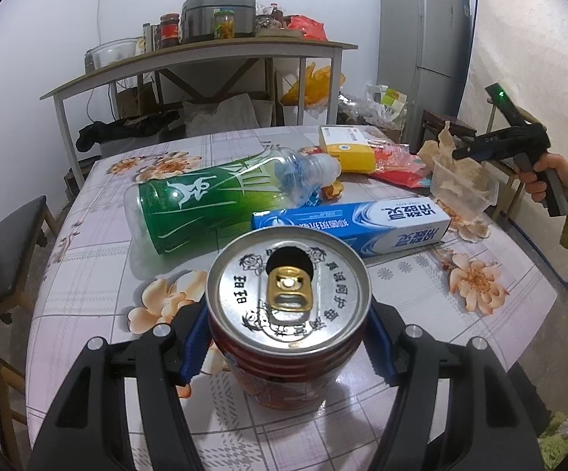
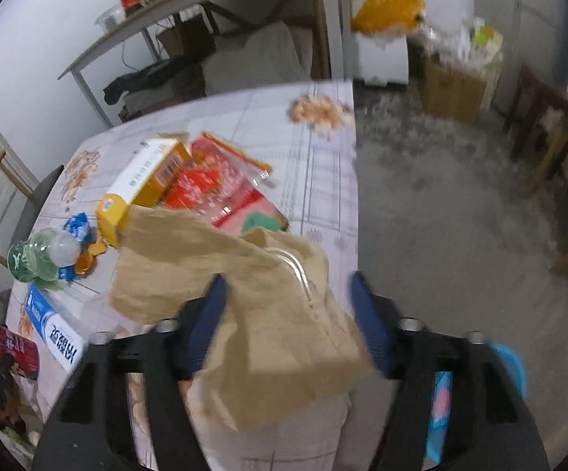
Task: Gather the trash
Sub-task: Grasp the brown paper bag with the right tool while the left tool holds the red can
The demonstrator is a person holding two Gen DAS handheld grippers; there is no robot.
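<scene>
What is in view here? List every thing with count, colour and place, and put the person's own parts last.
can: 1, red with silver top, upright at the table's near edge
bottle: 1, clear with green label, lying behind the can
toothpaste box: 1, blue and white, lying beside the bottle
yellow box: 1, yellow and white, far side of the table
red wrapper: 1, red, partly under the yellow box
plastic container: 1, clear, at the table's right edge
brown paper: 1, tan, in the container
table: 1, floral cloth
fridge: 1, grey, back right
left gripper: black and blue, clamped on the can
right gripper: open around the brown paper
hand: 1, holding the right gripper
</scene>
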